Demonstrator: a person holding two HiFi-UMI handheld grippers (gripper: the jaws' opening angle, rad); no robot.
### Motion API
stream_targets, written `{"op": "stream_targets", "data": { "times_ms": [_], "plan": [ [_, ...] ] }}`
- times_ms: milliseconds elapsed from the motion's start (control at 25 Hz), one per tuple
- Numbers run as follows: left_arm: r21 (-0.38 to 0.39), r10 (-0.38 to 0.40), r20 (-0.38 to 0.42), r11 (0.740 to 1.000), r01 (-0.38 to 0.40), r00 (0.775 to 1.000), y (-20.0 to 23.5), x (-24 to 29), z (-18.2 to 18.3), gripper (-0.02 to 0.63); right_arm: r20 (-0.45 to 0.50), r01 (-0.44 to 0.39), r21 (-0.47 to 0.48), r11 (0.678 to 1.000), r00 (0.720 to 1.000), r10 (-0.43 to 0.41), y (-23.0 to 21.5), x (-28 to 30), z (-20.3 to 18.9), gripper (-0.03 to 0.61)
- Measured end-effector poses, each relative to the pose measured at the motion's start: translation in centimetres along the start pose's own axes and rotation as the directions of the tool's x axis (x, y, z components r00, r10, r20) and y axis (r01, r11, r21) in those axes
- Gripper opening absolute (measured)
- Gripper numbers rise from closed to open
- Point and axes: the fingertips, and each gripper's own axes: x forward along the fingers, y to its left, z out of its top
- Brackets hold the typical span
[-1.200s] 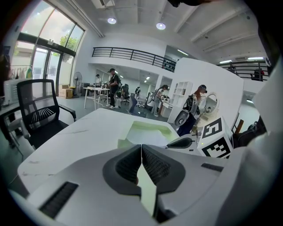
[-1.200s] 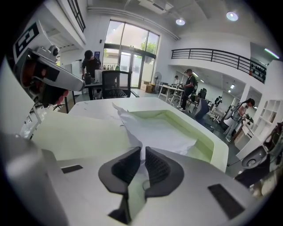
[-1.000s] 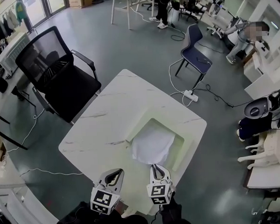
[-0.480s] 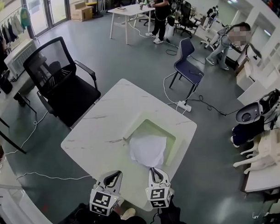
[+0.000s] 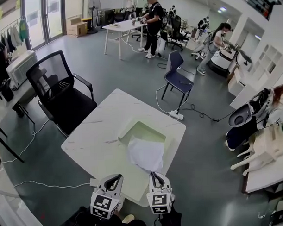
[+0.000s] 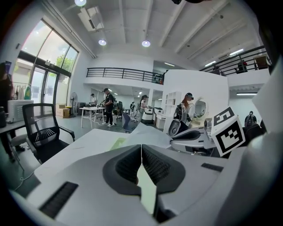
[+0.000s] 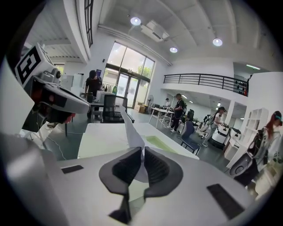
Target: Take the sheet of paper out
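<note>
A white sheet of paper [image 5: 146, 154] hangs over the near rim of a shallow white tray [image 5: 125, 129] with a green floor, which sits on the white marble-look table [image 5: 98, 130]. My right gripper [image 5: 155, 174] is shut on the sheet's near corner; in the right gripper view the paper [image 7: 130, 128] rises as a fold from between the closed pads of that gripper [image 7: 142, 152]. To its left my left gripper [image 5: 117, 177] is shut with nothing in it [image 6: 141, 148], beside the sheet [image 6: 148, 134] and apart from it.
A black mesh office chair [image 5: 62, 90] stands at the table's left. A blue chair [image 5: 175, 72] and a power strip with cables [image 5: 175, 114] are on the floor beyond. People work at a far white table [image 5: 124, 29]. White furniture [image 5: 263, 147] lines the right side.
Both grippers have risen and drawn back toward me. The sheet, pinched by the right gripper, has been pulled from lying in the tray to draping over its near rim.
</note>
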Motion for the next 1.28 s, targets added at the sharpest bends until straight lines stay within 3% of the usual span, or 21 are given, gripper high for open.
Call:
{"op": "stream_targets", "data": {
  "times_ms": [240, 720, 1280],
  "plan": [
    [0.039, -0.034, 0.033, 0.999, 0.033, 0.999, -4.7, -3.8, 0.5, 0.025, 0.058, 0.057, 0.006, 0.998, 0.997, -0.058, 0.3, -7.7, 0.2, 0.038],
    [0.110, -0.096, 0.081, 0.990, 0.087, 0.992, -12.6, -10.0, 0.5, 0.025, 0.166, 0.137, 0.117, 0.984, 0.974, -0.155, 1.2, -21.1, -0.4, 0.038],
    [0.142, -0.155, 0.068, 0.979, 0.144, 0.986, -17.2, -13.9, -1.9, 0.025, 0.166, 0.181, 0.280, 0.943, 0.958, -0.233, 2.5, -27.0, -5.7, 0.040]
  ]
}}
